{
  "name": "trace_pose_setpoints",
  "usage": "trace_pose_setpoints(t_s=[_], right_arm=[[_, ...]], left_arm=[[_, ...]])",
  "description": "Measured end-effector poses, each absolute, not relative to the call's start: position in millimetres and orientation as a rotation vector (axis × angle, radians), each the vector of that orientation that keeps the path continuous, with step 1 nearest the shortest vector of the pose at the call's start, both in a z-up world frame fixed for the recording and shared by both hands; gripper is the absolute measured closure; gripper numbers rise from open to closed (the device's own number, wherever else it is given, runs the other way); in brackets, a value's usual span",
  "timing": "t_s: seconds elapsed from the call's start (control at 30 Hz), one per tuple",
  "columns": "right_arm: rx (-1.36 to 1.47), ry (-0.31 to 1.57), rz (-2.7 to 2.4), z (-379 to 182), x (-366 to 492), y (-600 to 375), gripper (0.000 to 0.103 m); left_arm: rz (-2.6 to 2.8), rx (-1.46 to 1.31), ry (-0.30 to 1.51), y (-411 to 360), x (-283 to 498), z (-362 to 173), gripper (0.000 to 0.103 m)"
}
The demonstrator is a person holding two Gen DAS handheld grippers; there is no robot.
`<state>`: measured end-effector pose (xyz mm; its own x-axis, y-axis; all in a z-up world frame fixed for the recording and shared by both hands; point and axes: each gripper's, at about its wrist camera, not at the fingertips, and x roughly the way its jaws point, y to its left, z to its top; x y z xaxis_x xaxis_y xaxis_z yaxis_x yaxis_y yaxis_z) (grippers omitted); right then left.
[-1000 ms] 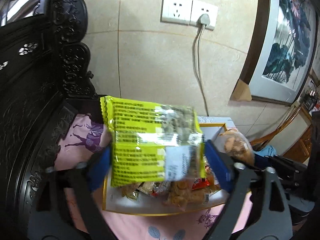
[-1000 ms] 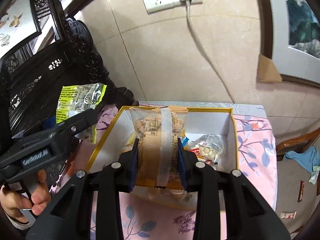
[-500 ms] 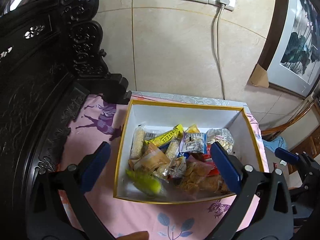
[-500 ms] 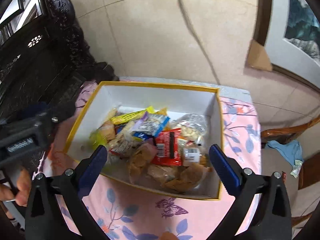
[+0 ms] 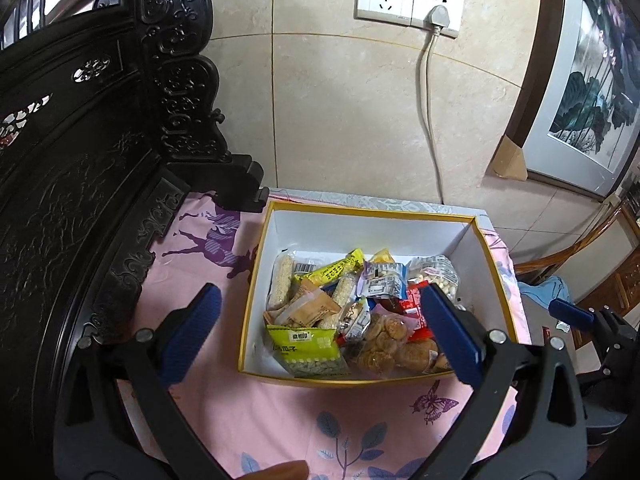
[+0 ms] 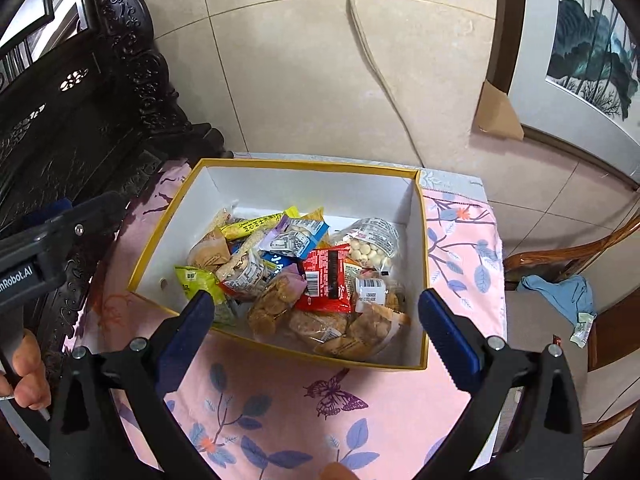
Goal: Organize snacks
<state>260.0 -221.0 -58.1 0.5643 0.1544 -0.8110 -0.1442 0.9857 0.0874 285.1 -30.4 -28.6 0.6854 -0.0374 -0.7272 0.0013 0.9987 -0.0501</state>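
A white box with a gold rim [image 5: 360,236] [image 6: 304,184] sits on a pink floral cloth and holds several snack packets. A green-yellow seed packet [image 5: 306,350] [image 6: 196,278] lies at its near left. A clear bag of brown biscuits [image 5: 384,344] [image 6: 340,332] lies at the near side. My left gripper [image 5: 320,336] hangs open above the box's near edge, nothing between its blue pads [image 5: 192,332]. My right gripper [image 6: 316,328] is open too, wide over the near rim, and empty. The left tool's body [image 6: 52,248] shows at the left of the right wrist view.
Dark carved wooden furniture [image 5: 80,160] borders the cloth on the left. A tiled wall with sockets and a plugged cable [image 5: 430,120] rises behind the box. A framed picture [image 5: 580,100] leans at right. A wooden chair with blue cloth [image 6: 560,292] stands to the right.
Both grippers opened and let go: the green-yellow packet and the biscuit bag now lie in the box. Both grippers drew back, showing the whole box.
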Motion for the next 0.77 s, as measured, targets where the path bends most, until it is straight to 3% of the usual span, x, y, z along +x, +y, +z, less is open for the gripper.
trace_pose_setpoints(t_s=[0.77], right_arm=[[-0.006, 0.955, 0.183, -55.7, 253.2, -219.8, 0.001]], left_arm=[[-0.035, -0.025, 0.807, -34.3, 275.4, -27.7, 0.002]])
